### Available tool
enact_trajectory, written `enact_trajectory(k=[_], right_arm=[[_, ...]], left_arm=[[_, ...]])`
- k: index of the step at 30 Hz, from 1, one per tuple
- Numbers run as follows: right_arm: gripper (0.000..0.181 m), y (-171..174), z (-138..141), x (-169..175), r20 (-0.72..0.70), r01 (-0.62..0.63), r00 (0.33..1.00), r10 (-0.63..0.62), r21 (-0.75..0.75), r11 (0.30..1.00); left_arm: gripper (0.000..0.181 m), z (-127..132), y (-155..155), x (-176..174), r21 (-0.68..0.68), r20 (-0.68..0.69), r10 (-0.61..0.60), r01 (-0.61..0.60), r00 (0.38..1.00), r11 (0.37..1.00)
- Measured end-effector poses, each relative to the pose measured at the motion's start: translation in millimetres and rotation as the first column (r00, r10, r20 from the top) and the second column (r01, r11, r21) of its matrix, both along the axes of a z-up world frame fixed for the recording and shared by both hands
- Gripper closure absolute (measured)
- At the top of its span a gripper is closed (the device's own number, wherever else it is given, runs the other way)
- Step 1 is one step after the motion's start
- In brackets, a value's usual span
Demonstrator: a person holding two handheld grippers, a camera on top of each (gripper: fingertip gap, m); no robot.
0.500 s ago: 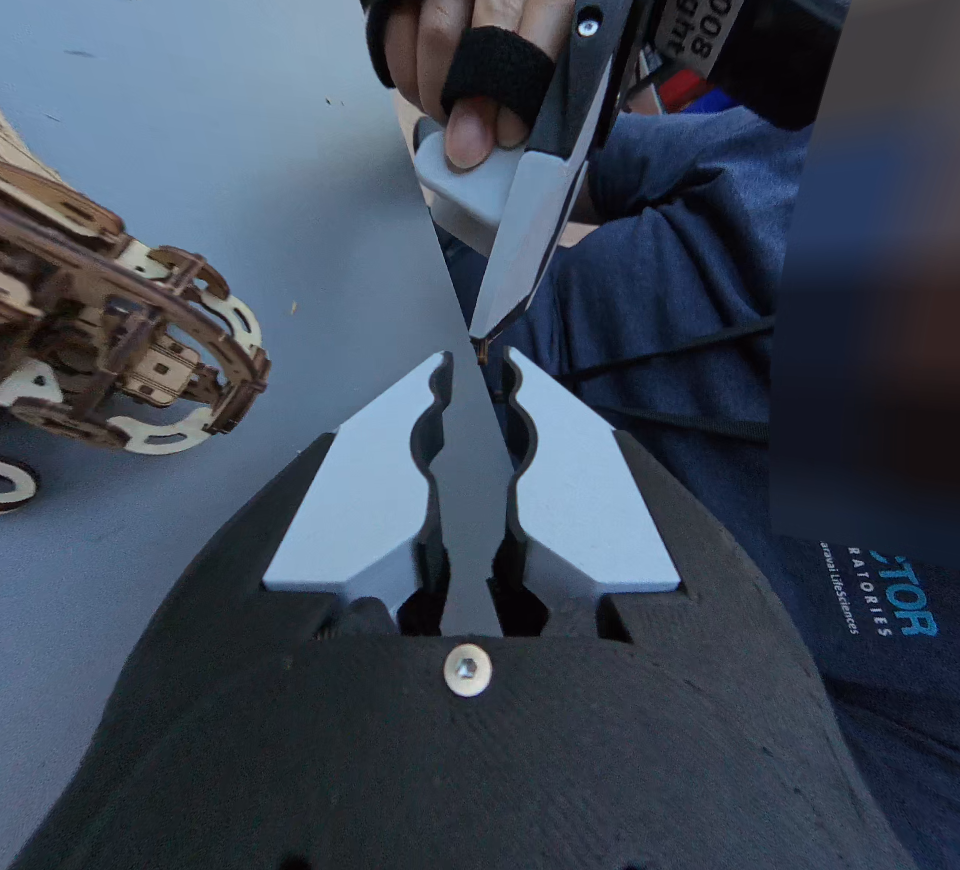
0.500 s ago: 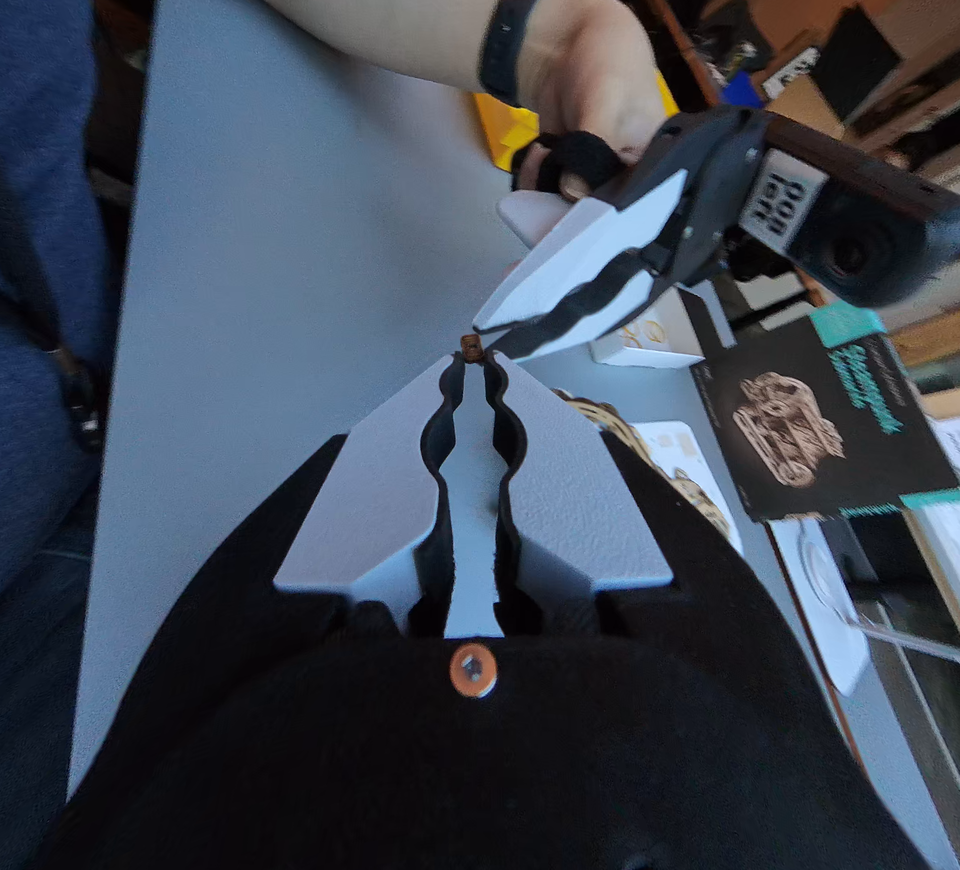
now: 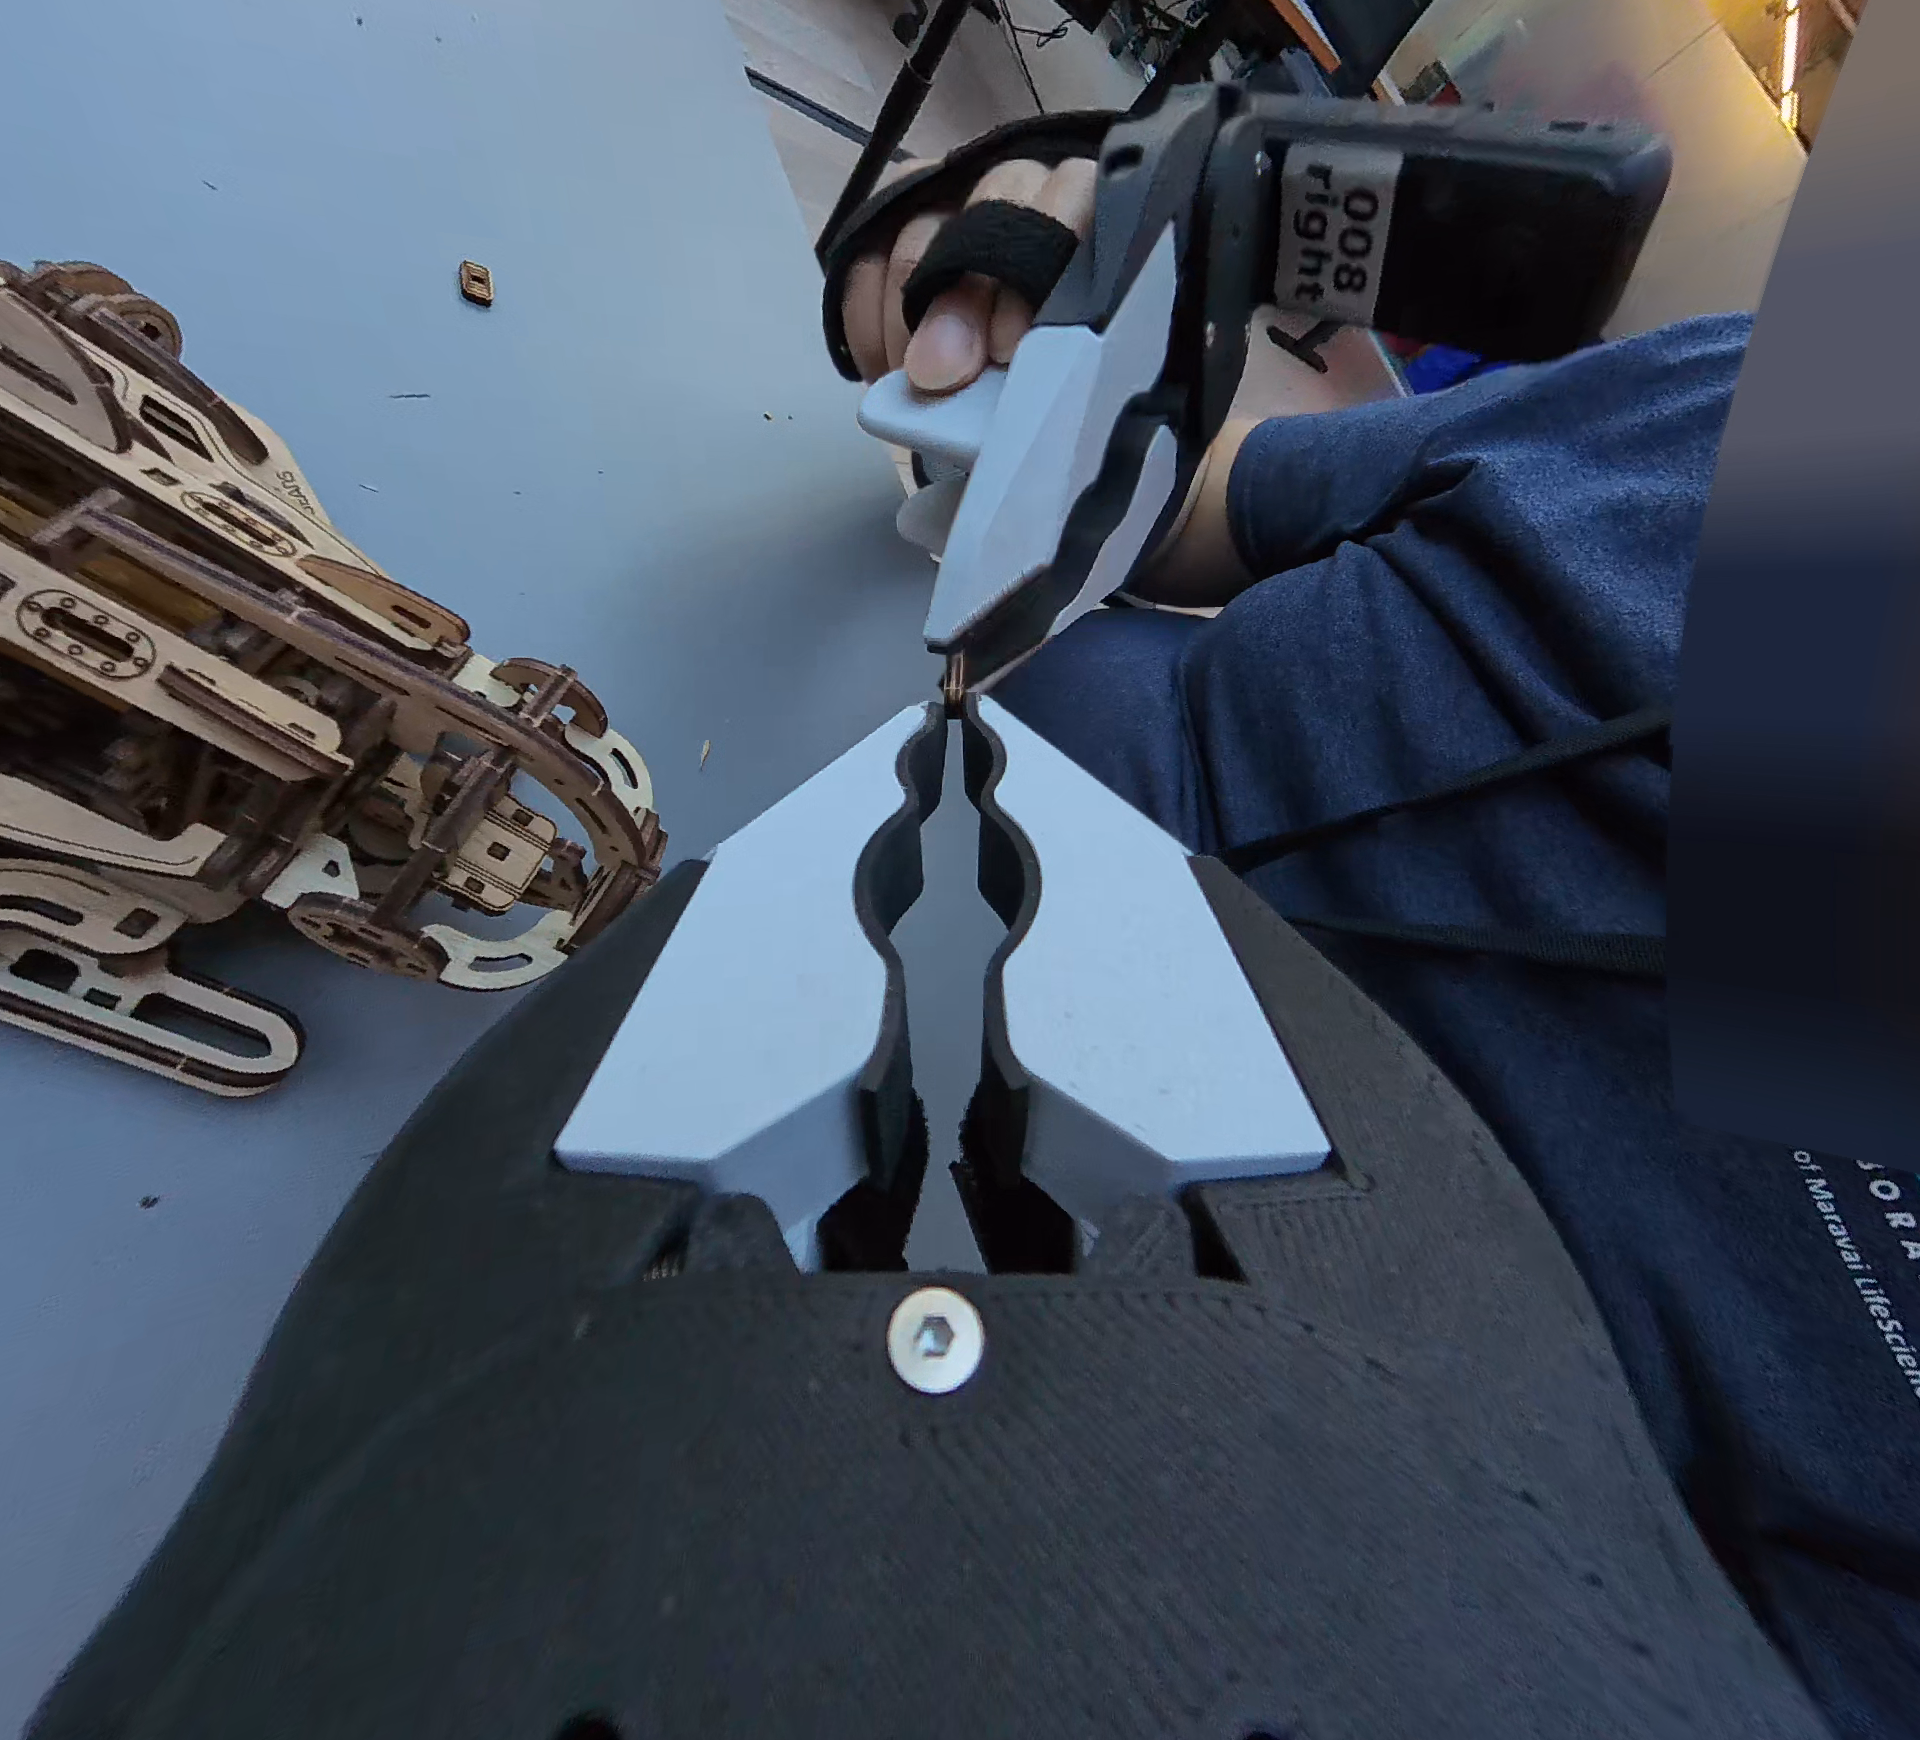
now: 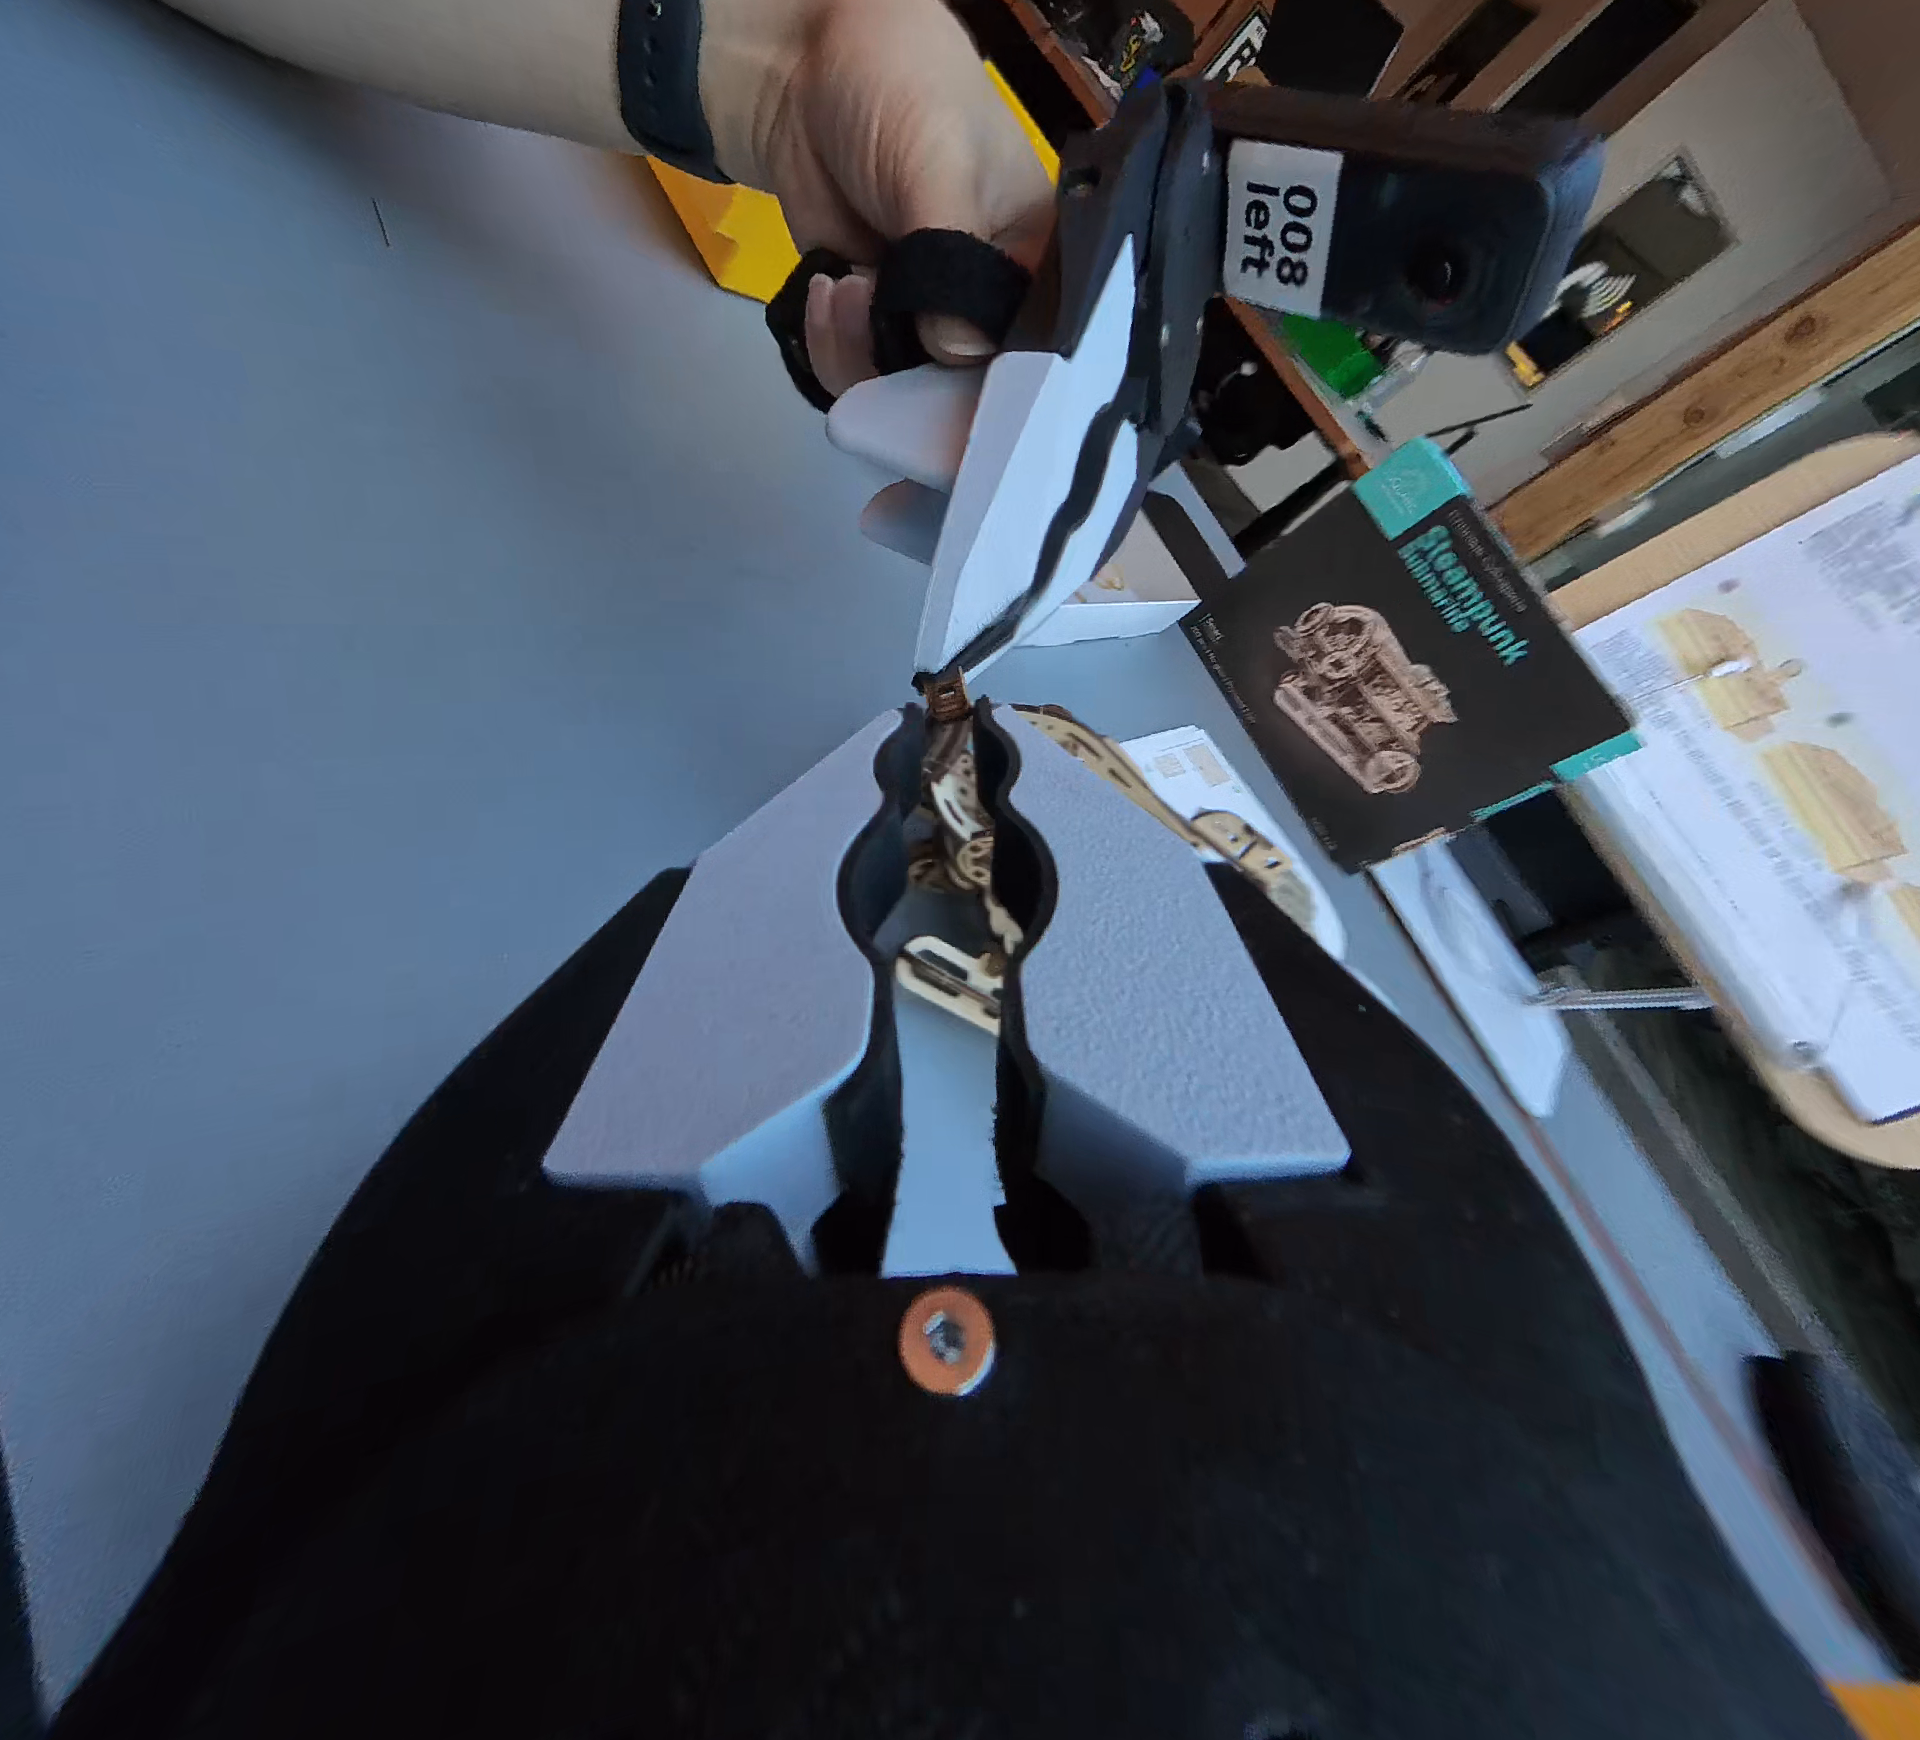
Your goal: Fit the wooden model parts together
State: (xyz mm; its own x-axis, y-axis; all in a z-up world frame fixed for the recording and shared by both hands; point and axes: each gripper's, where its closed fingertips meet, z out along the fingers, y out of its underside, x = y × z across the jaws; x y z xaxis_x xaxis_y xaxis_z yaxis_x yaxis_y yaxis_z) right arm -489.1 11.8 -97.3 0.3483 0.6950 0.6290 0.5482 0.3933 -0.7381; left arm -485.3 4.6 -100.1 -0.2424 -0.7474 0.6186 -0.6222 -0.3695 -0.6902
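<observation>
Wooden part [image 3: 954,691], a tiny brown piece, is pinched tip to tip between both grippers above the grey table [image 3: 416,80]. Left gripper [image 3: 951,722]: fingers clenched on the part's near end. Right gripper [image 3: 966,646]: fingers likewise clamped on its far end, held by a gloved hand [image 3: 951,288]. Beyond, at left, the partly built wooden model [image 3: 260,703] lies on the table, with one loose wooden chip [image 3: 476,282] farther back. In the right wrist view a dark kit box [image 4: 1403,662] stands upright behind the grippers.
</observation>
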Motion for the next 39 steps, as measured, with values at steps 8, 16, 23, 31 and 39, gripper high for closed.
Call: enact_trajectory(k=[8,16,23,31,39], right_arm=[[0.170,2.8,-1.9,7.0,-0.427,-0.221,0.900,-0.090,-0.625,0.749],[0.172,3.6,-17.0,0.4,-0.406,-0.233,0.908,-0.100,-0.690,0.685],[0.176,1.1,-20.9,-3.0,-0.420,-0.263,0.903,-0.088,-0.704,0.660],[0.179,3.1,-20.3,-1.9,-0.432,-0.274,0.897,-0.099,-0.716,0.643],[0.180,4.0,-22.6,-1.3,-0.426,-0.265,0.899,-0.101,-0.715,0.647]], left_arm=[[0.180,-10.8,4.7,-2.3,0.134,-0.051,0.015,-0.008,0.999,0.991],[0.180,-17.1,4.7,-3.3,0.194,-0.072,0.008,0.006,0.997,0.981],[0.180,-19.2,2.6,-4.0,0.210,-0.081,-0.005,0.022,0.997,0.977],[0.180,-22.5,2.6,-4.6,0.226,-0.090,-0.012,0.032,0.996,0.974],[0.180,-24.0,3.0,-3.8,0.234,-0.093,-0.007,0.029,0.996,0.972]])
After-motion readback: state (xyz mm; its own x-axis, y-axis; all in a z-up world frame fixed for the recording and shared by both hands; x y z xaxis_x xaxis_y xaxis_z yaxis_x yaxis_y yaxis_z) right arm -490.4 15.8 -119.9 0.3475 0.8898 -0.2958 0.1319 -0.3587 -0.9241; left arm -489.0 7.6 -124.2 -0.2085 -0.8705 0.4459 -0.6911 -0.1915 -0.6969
